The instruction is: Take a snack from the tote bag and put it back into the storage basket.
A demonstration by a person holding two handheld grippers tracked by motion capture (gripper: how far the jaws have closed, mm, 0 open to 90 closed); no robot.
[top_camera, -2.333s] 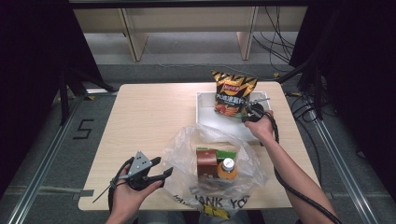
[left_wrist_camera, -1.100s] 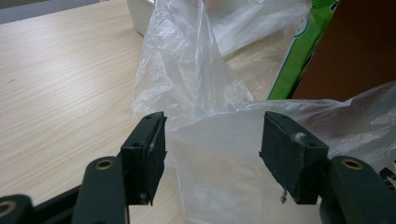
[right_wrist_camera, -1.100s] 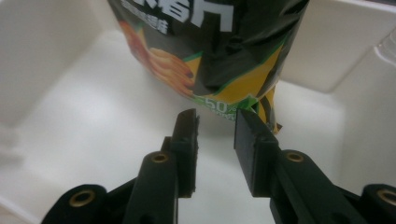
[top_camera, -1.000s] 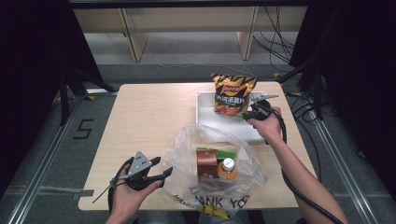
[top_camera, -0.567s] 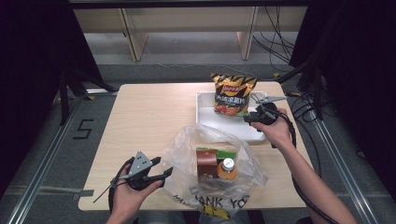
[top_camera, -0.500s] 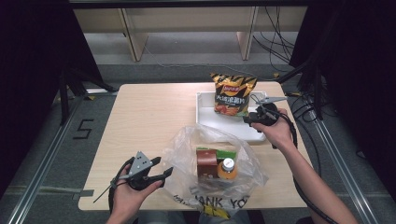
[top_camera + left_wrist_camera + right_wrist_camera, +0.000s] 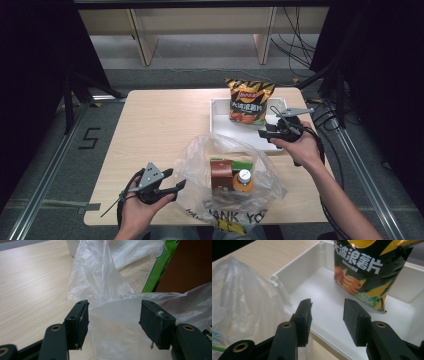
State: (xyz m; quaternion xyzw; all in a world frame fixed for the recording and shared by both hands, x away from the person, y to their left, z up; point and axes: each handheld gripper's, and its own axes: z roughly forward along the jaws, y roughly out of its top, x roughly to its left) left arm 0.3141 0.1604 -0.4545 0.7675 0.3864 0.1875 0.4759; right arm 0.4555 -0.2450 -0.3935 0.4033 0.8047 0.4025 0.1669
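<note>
A black-and-yellow chips bag stands upright at the far side of a white tray. My right gripper hovers at the tray's near right rim, a little short of the bag. Its jaws have just been opening, and nothing is between them. Near the table's front edge my left gripper stands open. A fold of the clear plastic bag lies loosely between its pads without being pinched. Inside that bag are a brown carton, a green box and an orange bottle.
The wooden table has bare room on its left half. Dark frame rails and cables run along the right side. A shelf unit stands beyond the far edge.
My right gripper has drawn back from the chips bag toward the right and opened wider; the bag stays standing in the tray. The left gripper and plastic bag have not moved.
</note>
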